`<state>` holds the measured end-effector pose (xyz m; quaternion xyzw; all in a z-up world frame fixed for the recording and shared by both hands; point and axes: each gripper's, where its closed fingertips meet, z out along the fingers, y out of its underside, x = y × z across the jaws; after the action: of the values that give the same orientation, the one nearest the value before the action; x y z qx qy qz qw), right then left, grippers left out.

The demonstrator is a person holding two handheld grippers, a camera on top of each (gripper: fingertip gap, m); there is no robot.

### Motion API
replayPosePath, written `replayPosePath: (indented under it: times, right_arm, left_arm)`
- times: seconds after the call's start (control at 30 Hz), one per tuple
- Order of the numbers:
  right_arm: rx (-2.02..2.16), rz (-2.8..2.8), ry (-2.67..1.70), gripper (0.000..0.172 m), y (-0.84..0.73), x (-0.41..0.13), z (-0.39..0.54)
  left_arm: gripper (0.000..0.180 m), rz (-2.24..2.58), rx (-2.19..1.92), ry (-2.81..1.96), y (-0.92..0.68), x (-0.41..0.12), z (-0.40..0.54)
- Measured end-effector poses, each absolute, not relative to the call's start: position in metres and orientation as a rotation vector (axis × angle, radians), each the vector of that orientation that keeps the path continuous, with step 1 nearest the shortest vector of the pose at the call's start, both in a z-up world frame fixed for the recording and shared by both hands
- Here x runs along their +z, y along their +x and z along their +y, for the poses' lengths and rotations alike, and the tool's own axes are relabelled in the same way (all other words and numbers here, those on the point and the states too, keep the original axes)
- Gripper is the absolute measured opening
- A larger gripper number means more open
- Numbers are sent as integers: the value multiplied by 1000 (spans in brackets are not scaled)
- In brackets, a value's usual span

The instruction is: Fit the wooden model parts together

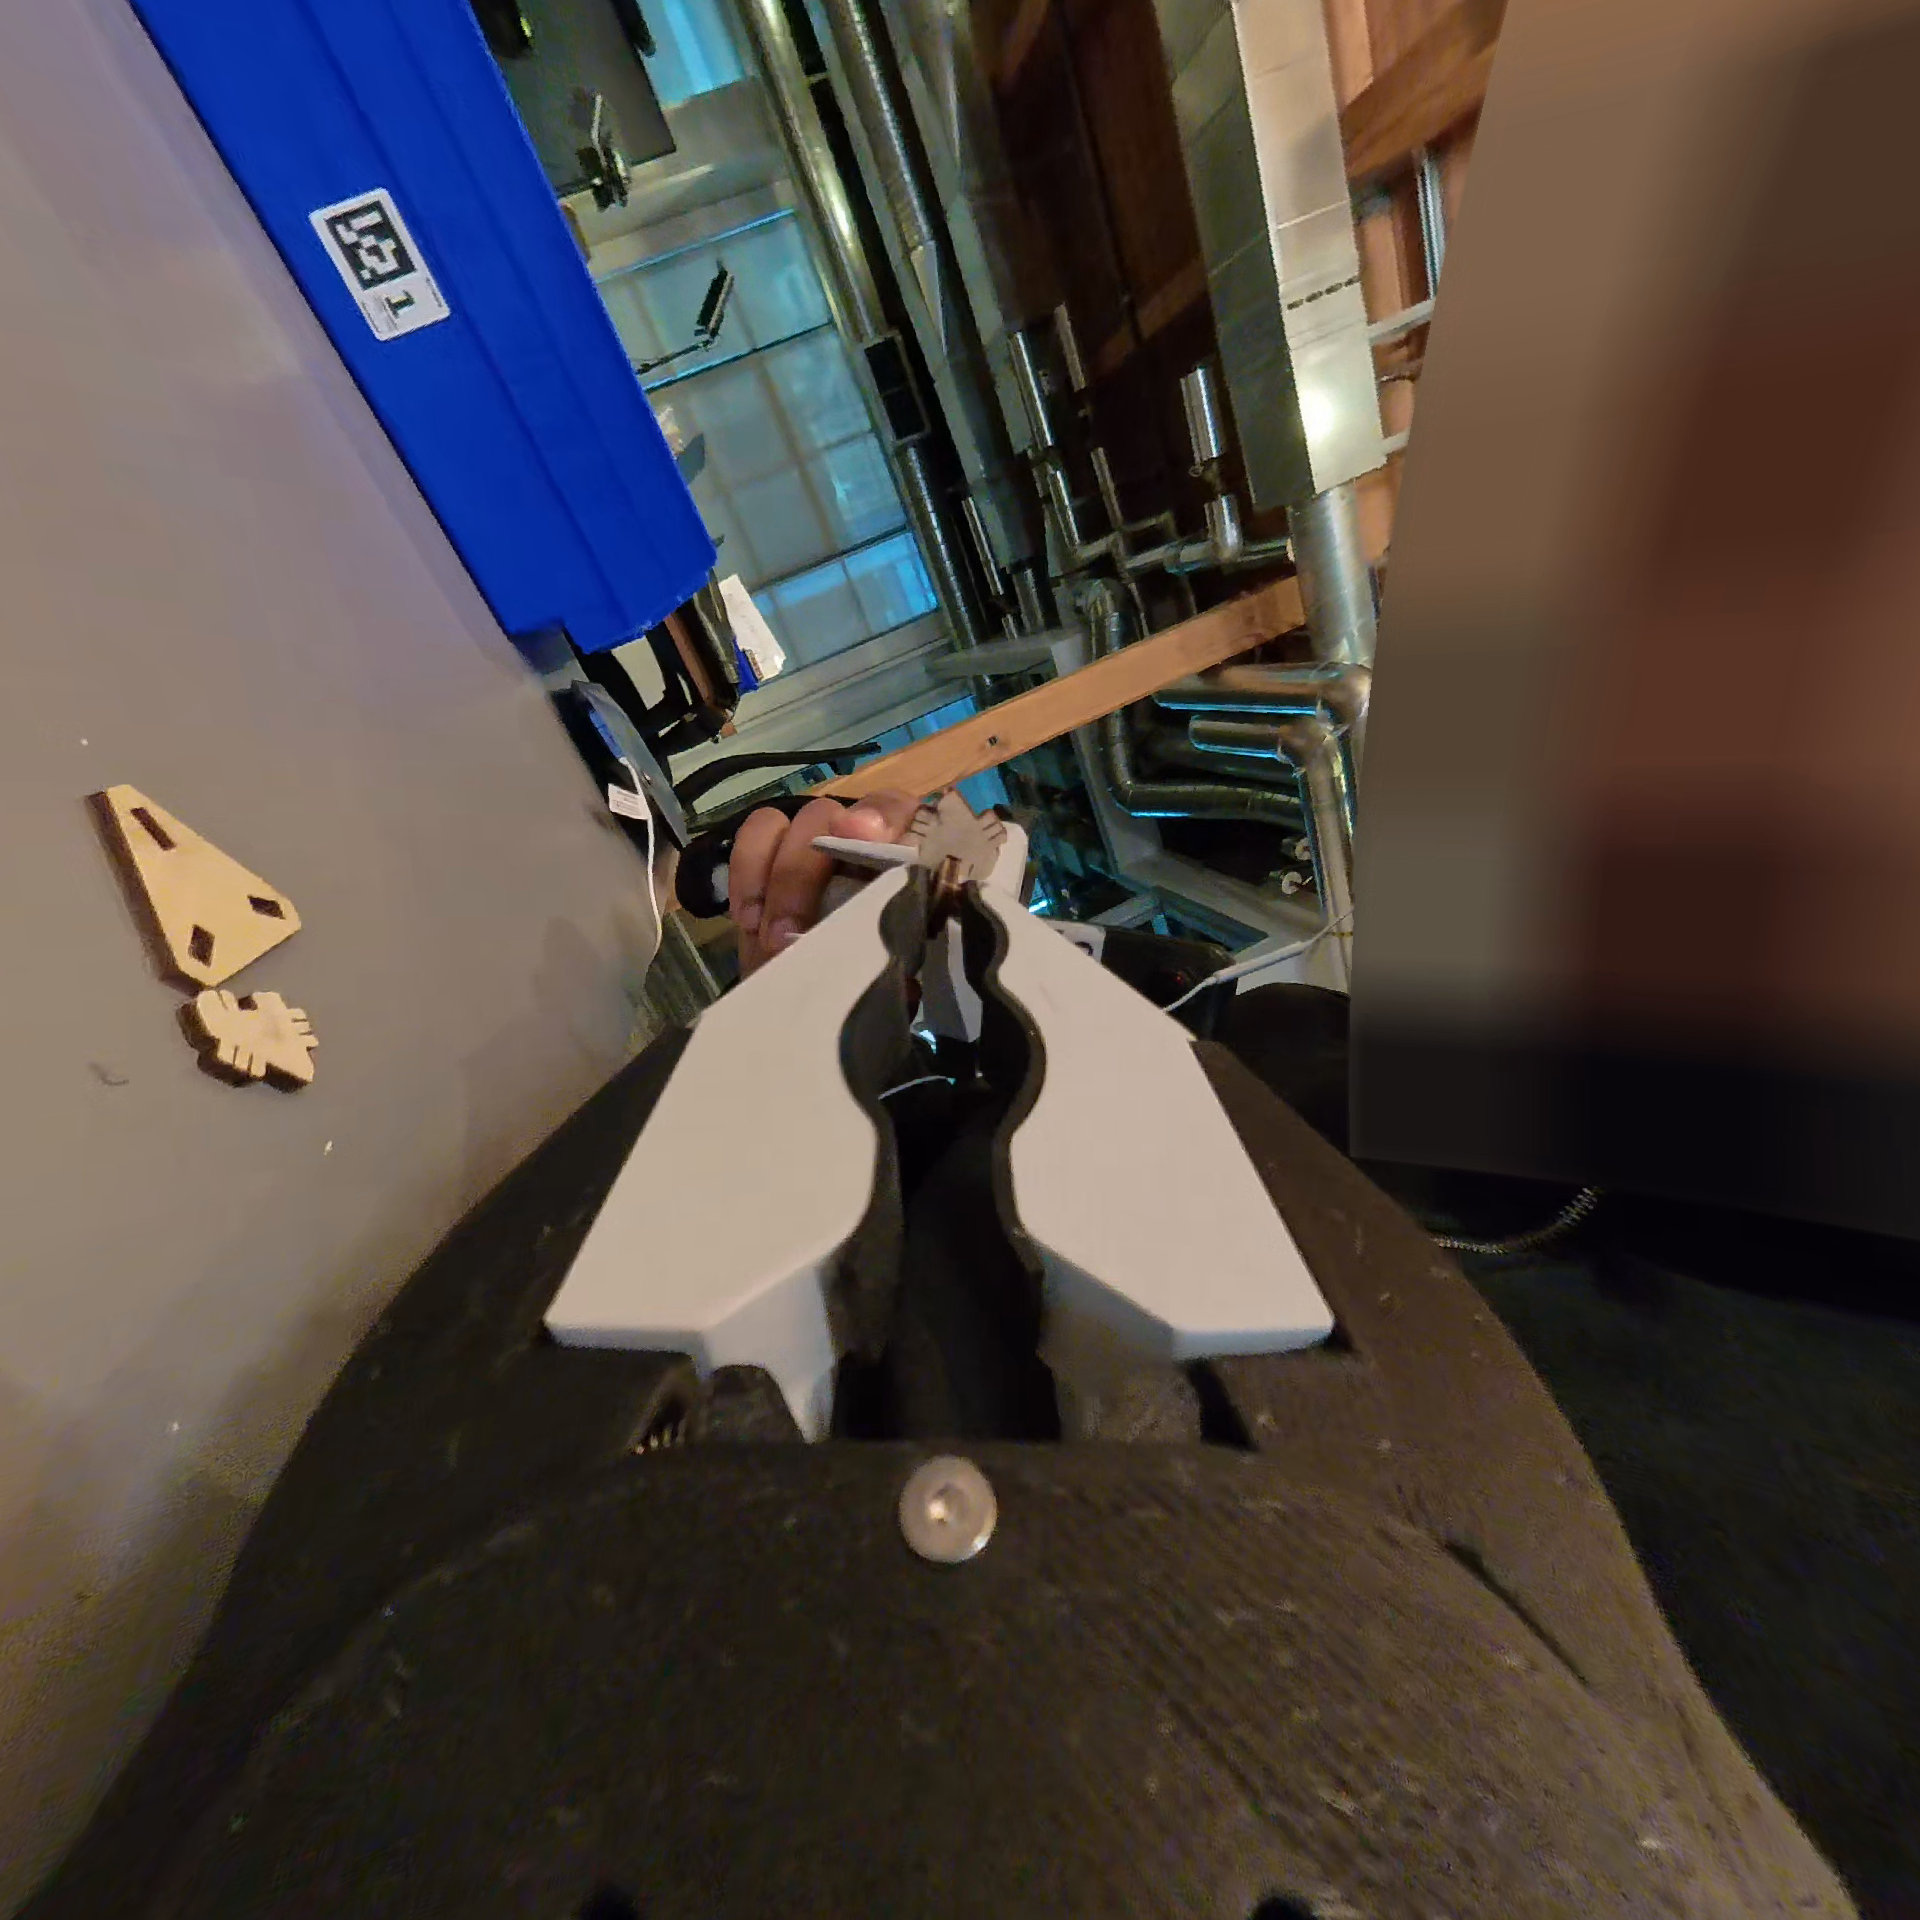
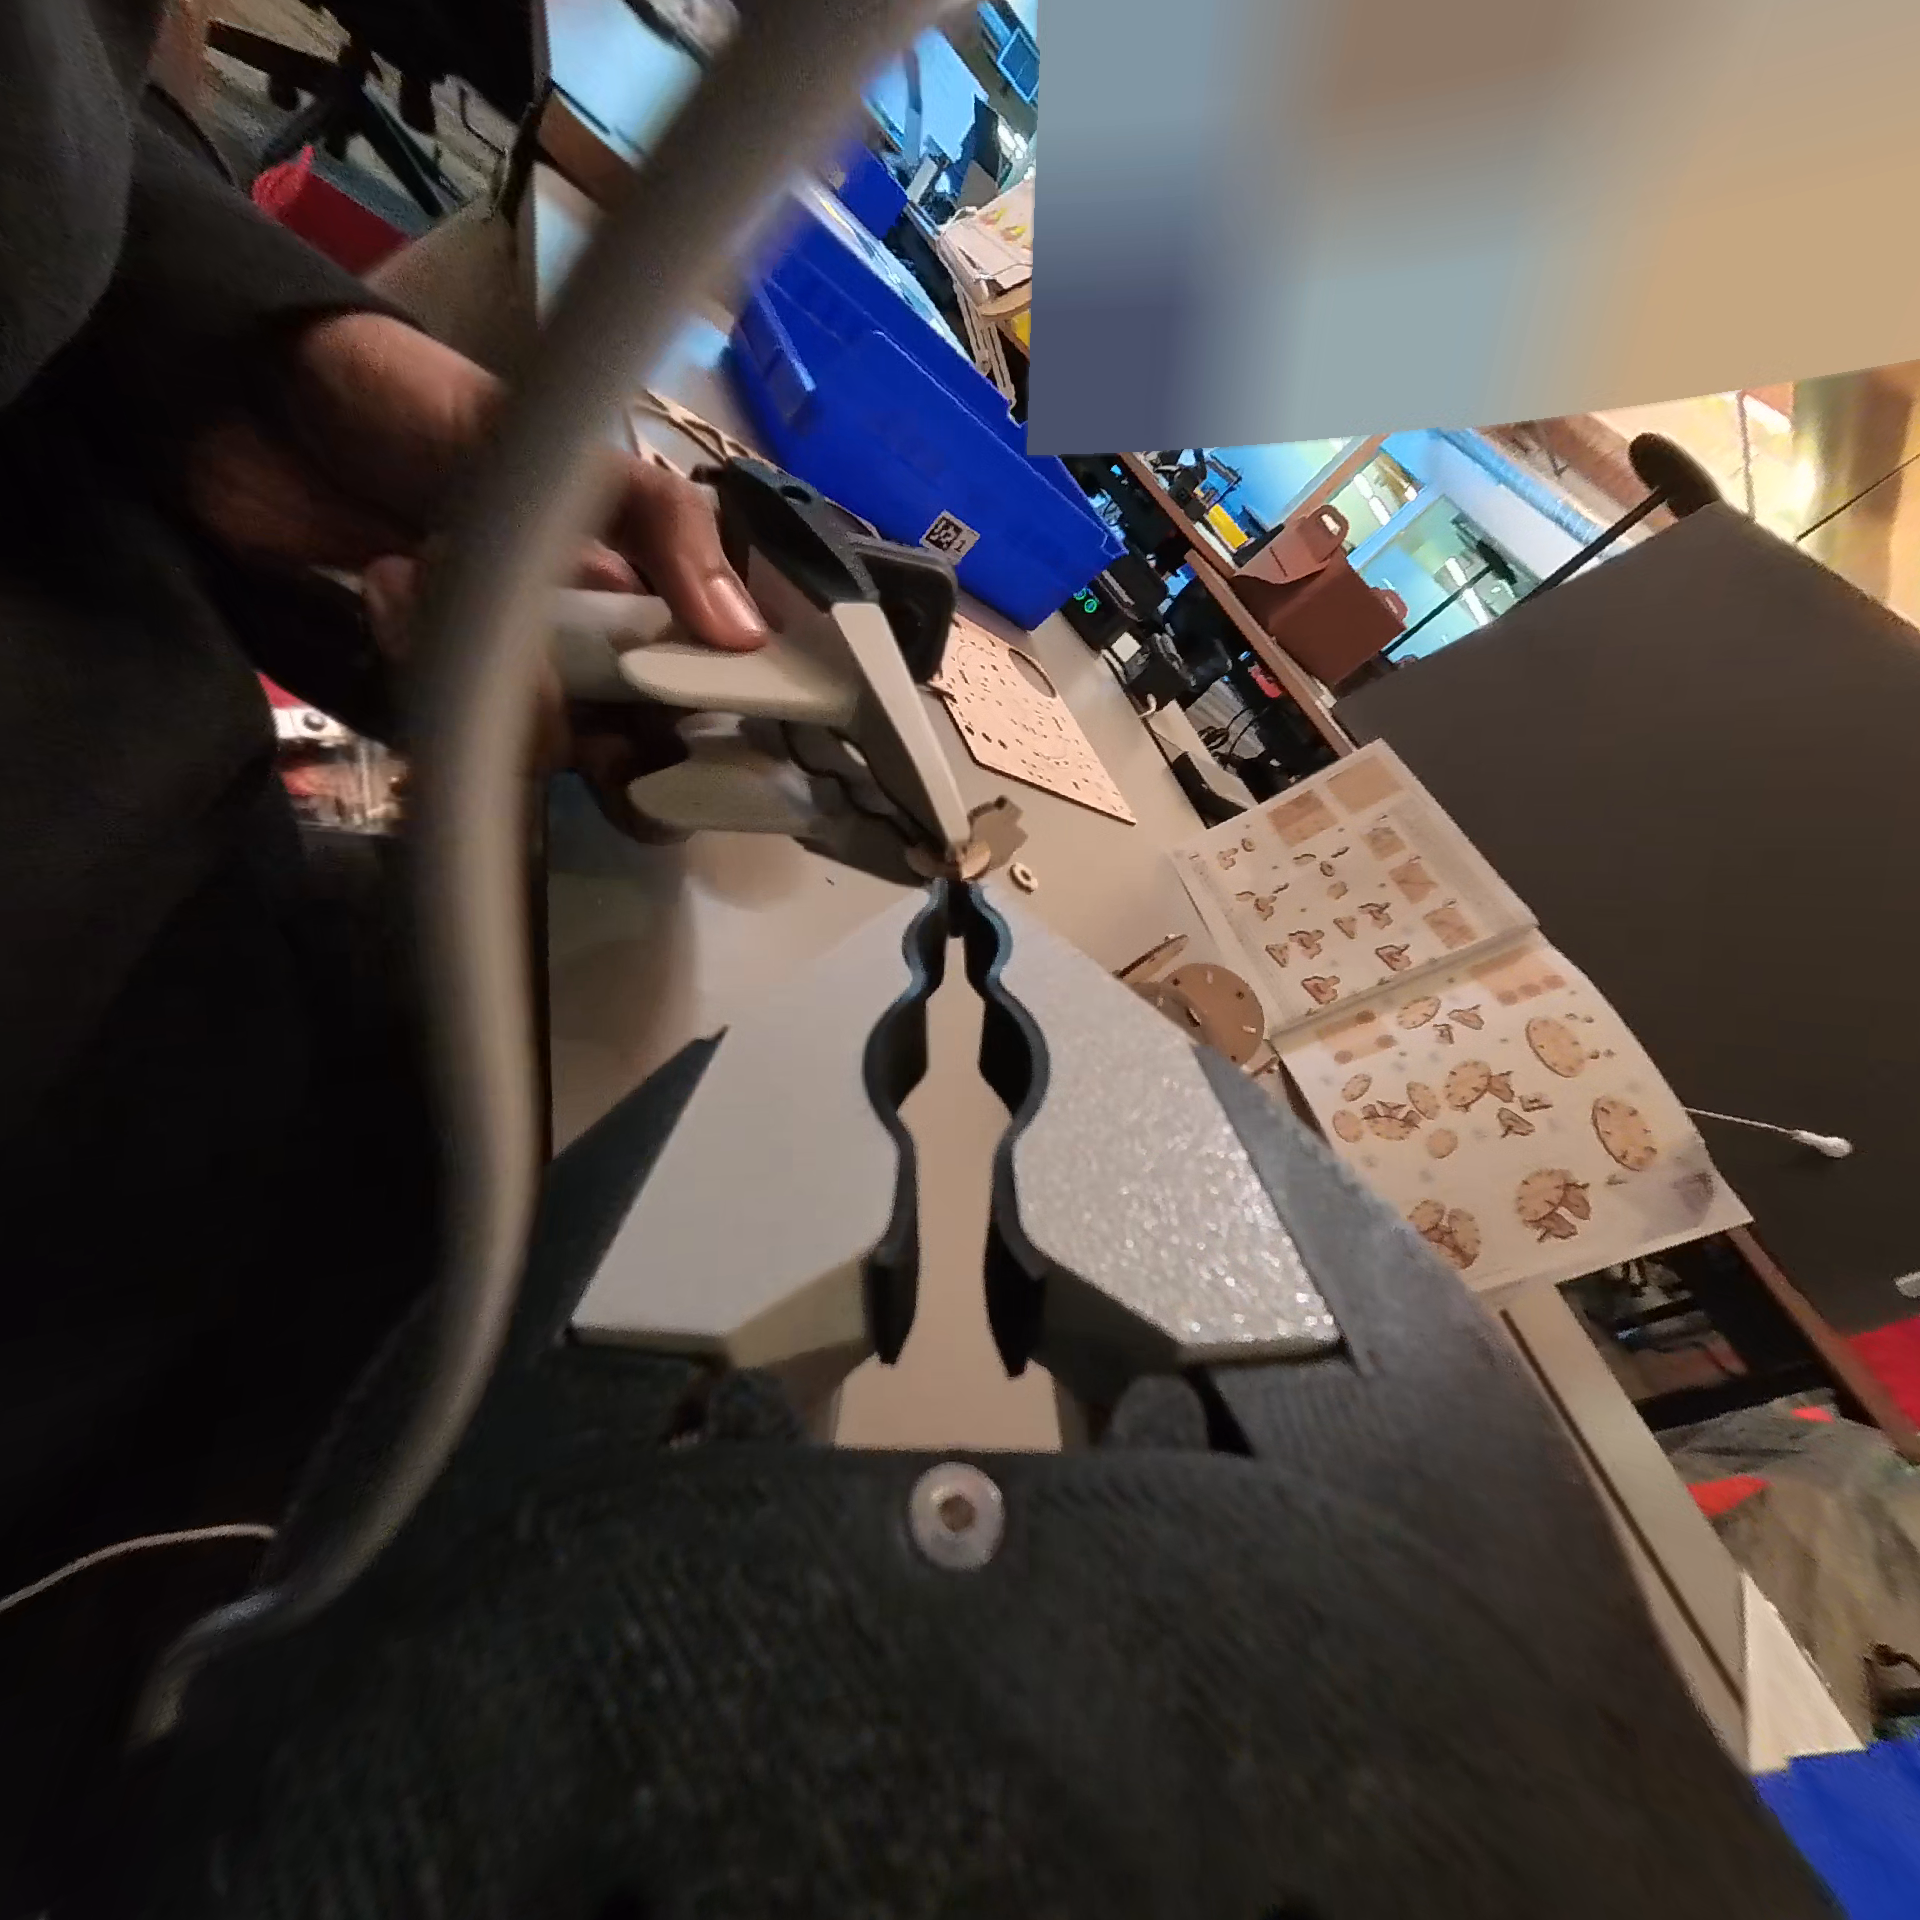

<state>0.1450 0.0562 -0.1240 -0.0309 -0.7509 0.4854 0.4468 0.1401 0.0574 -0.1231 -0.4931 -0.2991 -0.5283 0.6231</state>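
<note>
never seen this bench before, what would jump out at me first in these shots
First, the two claws meeting tip to tip above the grey table: the left claw and the right claw both pinch a small notched wooden assembly between them. Next, the open instruction booklet with clock-part drawings at the table's right edge, and the blue bin behind. Two loose wooden pieces lie on the table at left.

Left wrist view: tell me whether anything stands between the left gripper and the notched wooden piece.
Nothing visible: the left gripper pinches the lower edge of the notched wooden piece; the right gripper lies behind it.
</note>
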Motion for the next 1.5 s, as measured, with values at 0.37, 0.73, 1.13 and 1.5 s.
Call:
replayPosePath:
  times: [0.37, 0.73, 1.13, 1.5]
  right_arm:
    - [1161, -1864, -70, 5, 145, -125, 58]
    - [1190, -1878, -67, 2, 148, -124, 57]
    - [1193, -1844, -135, 1, 143, -121, 67]
    - [1198, -1810, -159, 1, 148, -118, 77]
  left_arm:
    - [0, -582, -1139, -1178, 147, -115, 57]
    - [0, -574, -1089, -1234, 147, -120, 58]
    - [13, -589, -1063, -1247, 145, -119, 65]
    - [13, -596, -1072, -1234, 146, -114, 73]
